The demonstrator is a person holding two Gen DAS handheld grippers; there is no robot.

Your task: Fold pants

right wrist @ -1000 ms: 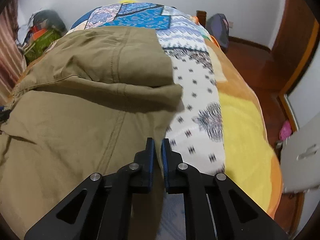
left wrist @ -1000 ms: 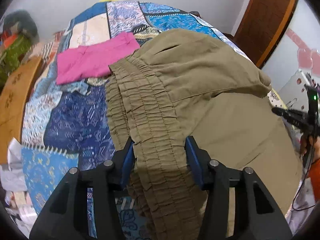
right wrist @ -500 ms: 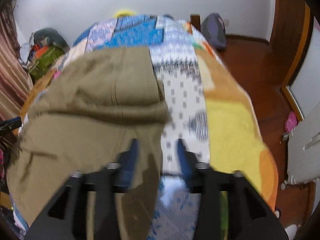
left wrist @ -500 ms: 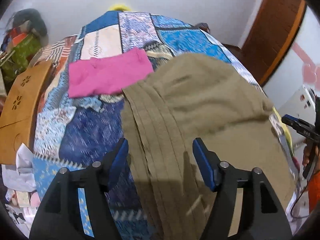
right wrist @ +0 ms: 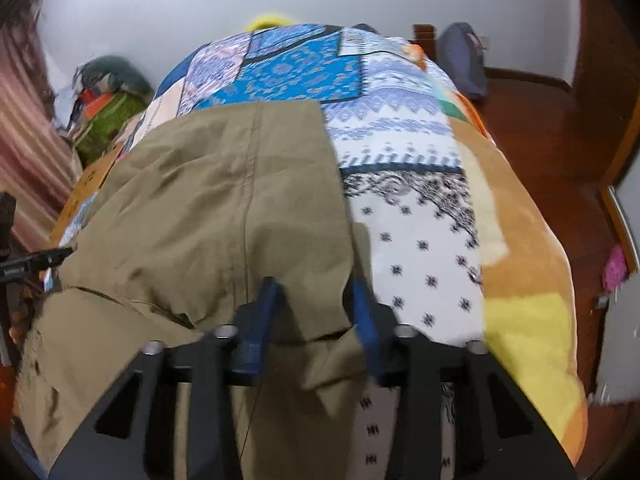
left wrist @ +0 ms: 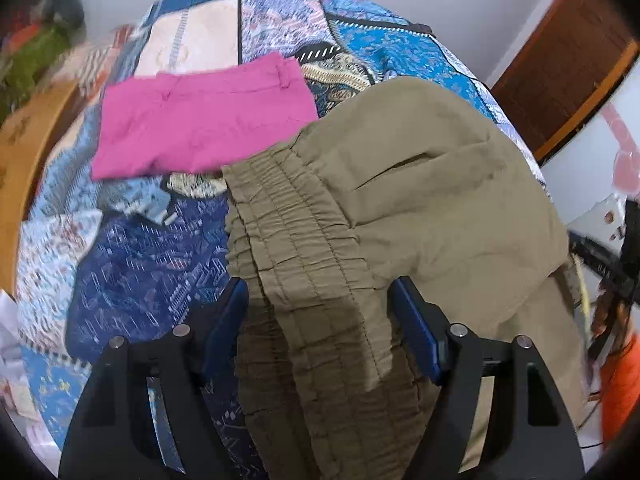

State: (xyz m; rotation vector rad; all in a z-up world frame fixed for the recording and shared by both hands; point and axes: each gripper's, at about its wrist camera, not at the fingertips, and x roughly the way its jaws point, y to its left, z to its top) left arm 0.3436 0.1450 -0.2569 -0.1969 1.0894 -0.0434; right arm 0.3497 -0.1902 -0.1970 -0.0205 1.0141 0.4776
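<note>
Olive-khaki pants (left wrist: 420, 184) lie folded on a patchwork quilt (left wrist: 140, 272). The gathered elastic waistband (left wrist: 296, 236) runs toward the camera in the left wrist view. My left gripper (left wrist: 318, 300) hangs over it with its jaws wide and still opening. The waistband lies between the blue pads (left wrist: 416, 328), which do not press on it. In the right wrist view the pants (right wrist: 208, 208) end at a folded edge beside the white patterned quilt (right wrist: 420, 240). My right gripper (right wrist: 314, 292) straddles that edge, jaws apart and closing, cloth between them unpinched.
A folded pink garment (left wrist: 200, 128) lies on the quilt just beyond the waistband. A wooden board (left wrist: 16, 160) stands at the left of the bed. Bags (right wrist: 108, 120) are piled by the far wall. Wooden floor (right wrist: 540, 128) and a door (left wrist: 560, 60) lie to the right.
The left jaws have widened around the waistband. The right jaws, shut a second ago, now stand apart over the folded edge. Both grippers have shifted across the pants.
</note>
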